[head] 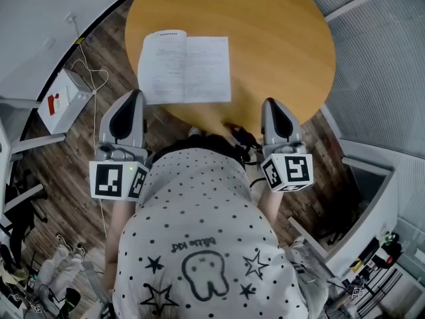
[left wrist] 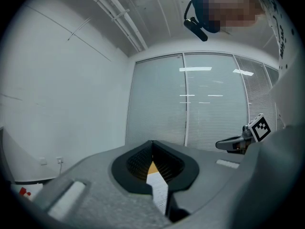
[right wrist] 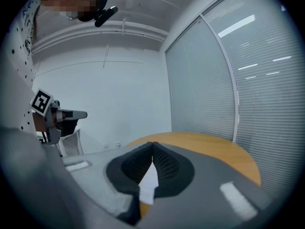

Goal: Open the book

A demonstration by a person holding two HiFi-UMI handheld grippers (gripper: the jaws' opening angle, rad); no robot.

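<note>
Book (head: 186,68): one only, and it lies flat on the desk (head: 279,38), on the left half of the round top, with its near edge close to the desk's near rim. It is spread open, two printed pages face up, the left page curling slightly at the spine. To my eye the opening is already done, and that would explain why you hold nothing.

You have two tools, each with one marker cube, and both hang at the desk's near rim, short of the book. Your left tool (head: 135,98) sits off the desk's near-left edge, its jaws pressed together tip to tip with nothing between them. Your right tool (head: 272,105) sits at the desk's near-right edge, also closed and empty. Each tool's own view shows only a strip of printed page beyond its closed jaws, not in them.

Nothing else rests on the desk. One white box (head: 63,102) sits on the floor off the desk's left side.
</note>
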